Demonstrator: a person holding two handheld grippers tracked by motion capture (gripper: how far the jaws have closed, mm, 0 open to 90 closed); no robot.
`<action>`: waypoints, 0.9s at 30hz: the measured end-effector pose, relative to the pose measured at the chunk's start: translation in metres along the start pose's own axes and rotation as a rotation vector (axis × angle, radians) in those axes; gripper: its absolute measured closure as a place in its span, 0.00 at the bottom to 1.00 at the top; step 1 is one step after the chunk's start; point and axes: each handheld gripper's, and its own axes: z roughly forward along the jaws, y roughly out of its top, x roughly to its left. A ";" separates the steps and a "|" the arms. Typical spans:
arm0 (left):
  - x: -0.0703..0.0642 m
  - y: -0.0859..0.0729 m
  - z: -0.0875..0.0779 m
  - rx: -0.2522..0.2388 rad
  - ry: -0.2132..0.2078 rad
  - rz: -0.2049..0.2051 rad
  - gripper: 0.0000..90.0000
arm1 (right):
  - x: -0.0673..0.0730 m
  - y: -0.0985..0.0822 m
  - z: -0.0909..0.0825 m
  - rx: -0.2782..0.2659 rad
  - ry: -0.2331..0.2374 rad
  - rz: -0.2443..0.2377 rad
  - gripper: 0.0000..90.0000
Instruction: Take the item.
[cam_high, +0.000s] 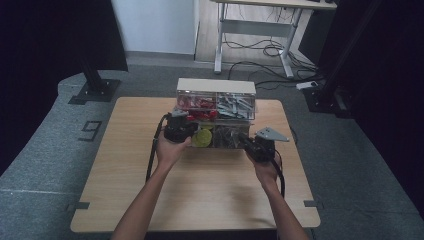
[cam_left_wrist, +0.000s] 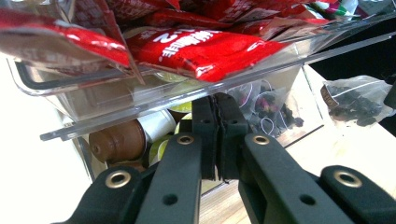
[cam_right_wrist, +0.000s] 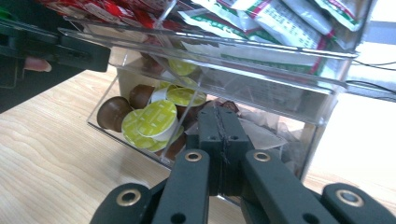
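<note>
The left tool (cam_left_wrist: 217, 140) and right tool (cam_right_wrist: 219, 149) both have their jaws pressed together on nothing, tips at the lower tier of the clear organizer (cam_high: 216, 95) at the bench's (cam_high: 200, 195) upper centre. Probably reaching for the coffee capsules (cam_right_wrist: 149, 119): spread the jaws first, avoiding the overhanging tray.

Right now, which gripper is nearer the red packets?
Left. The left gripper sits just under the red packets in the organizer's upper left bin; the right gripper is lower, off to the right.
</note>
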 end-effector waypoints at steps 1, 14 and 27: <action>0.000 0.000 0.000 -0.001 0.000 -0.001 0.98 | -0.001 -0.001 -0.001 0.001 -0.003 0.002 0.99; 0.000 -0.001 0.000 -0.002 0.001 0.000 0.98 | -0.011 -0.006 -0.014 -0.011 -0.019 0.011 0.99; 0.000 -0.001 0.001 0.000 0.002 0.000 0.98 | -0.028 -0.008 -0.033 -0.035 -0.049 0.028 0.99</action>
